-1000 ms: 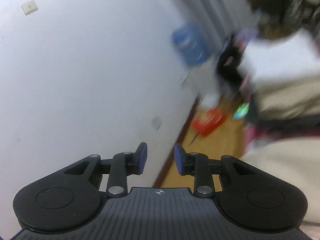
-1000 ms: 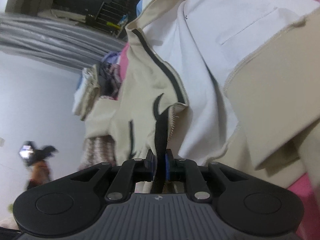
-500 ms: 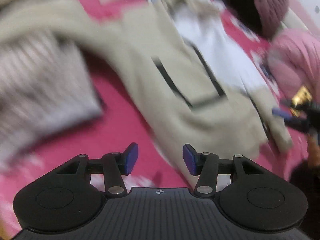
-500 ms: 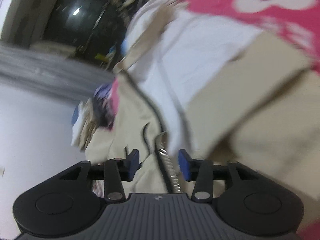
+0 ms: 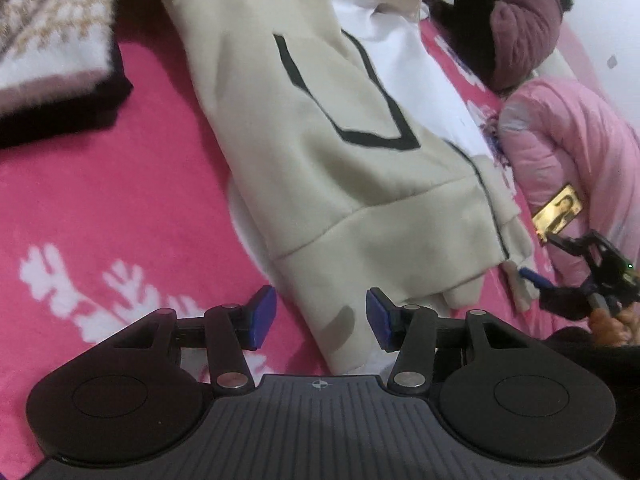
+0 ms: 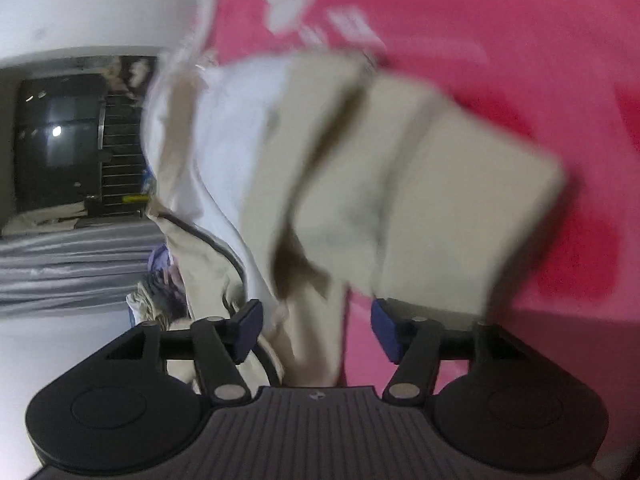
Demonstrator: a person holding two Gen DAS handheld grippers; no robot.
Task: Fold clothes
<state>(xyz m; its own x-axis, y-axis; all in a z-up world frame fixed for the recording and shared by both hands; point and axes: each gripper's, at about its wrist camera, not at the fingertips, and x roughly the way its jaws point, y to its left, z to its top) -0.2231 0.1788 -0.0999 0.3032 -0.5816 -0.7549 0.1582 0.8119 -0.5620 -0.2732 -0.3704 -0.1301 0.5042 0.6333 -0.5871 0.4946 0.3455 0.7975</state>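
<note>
On the pink bedspread, left gripper jaws spread at beige jacket hem; right gripper spread too, blurred, probably empty; the hem could bunch.

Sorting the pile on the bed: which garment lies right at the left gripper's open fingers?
The beige jacket with black trim; its hem reaches the left gripper. The pink coat and maroon garment lie farther off.

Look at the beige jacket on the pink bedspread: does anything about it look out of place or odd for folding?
Yes. The beige jacket lies open and slanted, white lining showing, and a dark smudge marks its hem between the fingers of the open left gripper.
</note>
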